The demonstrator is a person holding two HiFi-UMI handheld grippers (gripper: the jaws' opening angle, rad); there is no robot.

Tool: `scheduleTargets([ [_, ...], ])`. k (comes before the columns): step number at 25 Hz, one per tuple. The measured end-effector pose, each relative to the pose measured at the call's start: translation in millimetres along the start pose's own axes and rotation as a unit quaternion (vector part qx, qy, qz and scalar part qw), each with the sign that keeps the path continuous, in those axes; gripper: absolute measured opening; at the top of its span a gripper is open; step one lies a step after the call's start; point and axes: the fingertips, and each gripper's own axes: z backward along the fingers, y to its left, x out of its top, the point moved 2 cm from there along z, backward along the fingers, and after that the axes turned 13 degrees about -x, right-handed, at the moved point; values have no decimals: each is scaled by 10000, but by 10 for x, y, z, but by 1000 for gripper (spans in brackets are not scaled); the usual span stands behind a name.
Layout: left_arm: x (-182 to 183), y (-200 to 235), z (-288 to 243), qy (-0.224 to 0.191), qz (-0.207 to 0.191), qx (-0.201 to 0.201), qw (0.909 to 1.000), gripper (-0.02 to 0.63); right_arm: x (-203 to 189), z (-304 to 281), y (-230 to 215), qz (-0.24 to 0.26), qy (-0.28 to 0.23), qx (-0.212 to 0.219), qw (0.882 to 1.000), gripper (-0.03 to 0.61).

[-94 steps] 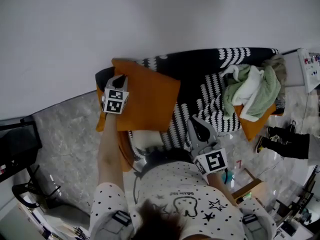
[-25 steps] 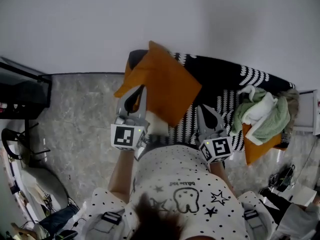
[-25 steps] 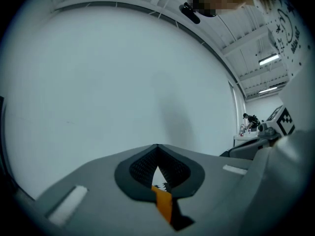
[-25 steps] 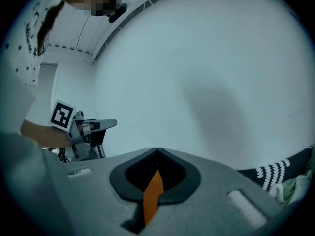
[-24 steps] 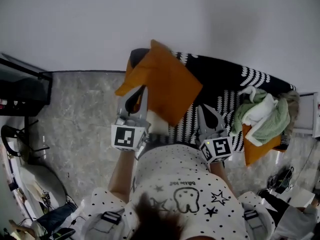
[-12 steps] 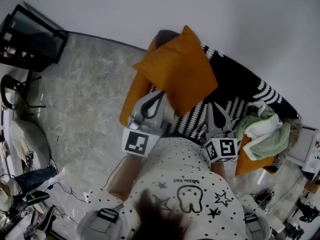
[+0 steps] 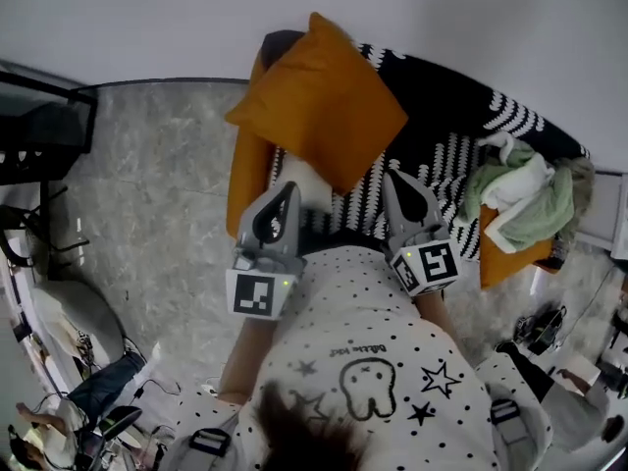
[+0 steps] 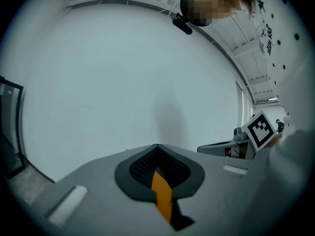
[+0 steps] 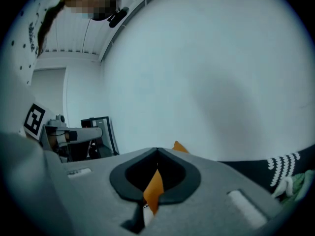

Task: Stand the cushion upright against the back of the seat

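Cushion (image 7: 319, 101) resting tilted at the left end of the seat (image 7: 442, 155).
The orange cushion is standing diamond-wise on the black-and-white patterned cover, and its top corner is reaching the seat's dark back beside the white wall (image 7: 442, 8). I am holding the left tongs (image 7: 287, 187) and the right tongs (image 7: 392, 178) just below its lower edges, one on each side of its bottom corner; I cannot tell whether either is touching the fabric. Both pairs of jaws are lying together, with only a sliver of orange showing through the slot behind the tips. A pile of green and white cloths (image 7: 520, 189) is lying at the seat's right end.
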Motion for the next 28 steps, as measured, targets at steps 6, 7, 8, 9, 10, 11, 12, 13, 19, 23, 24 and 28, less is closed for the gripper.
scheduleTargets([
  [6,-42,-98,-73,169,29,-472,9987,2,9,134,35,64,-66,-240,9997,0],
  [7,-50,-110,-128,152,56,-518,9985,2,-25,122,42,109,-21,-182,9998,0],
  [8,-68,-122,-177,173,97,-568,9982,2,-71,115,58,148,61,-130,9998,0],
  [9,-100,-131,-214,249,146,-615,9977,2,-122,109,84,167,176,-70,9997,0],
  [10,-135,-139,-238,348,186,-651,9971,2,-166,100,119,162,299,13,9994,0],
  [11,-158,-149,-255,433,200,-685,9965,2,-197,91,153,131,400,105,9991,0],
  [12,-168,-164,-267,493,186,-726,9960,2,-214,86,176,89,466,169,9987,0],
  [13,-170,-184,-276,534,158,-774,9954,2,-222,88,182,52,500,185,9986,0],
  [19,-190,-225,-309,585,176,-897,9941,3,-332,68,231,276,879,130,9957,2],
  [23,-177,-208,-293,524,191,-896,9944,3,-357,45,359,579,977,293,9931,2],
  [24,-174,-212,-291,521,180,-908,9943,3,-346,54,371,595,942,310,9933,1],
  [28,-171,-221,-281,507,154,-946,9941,3,-343,75,355,537,904,243,9942,2],
])
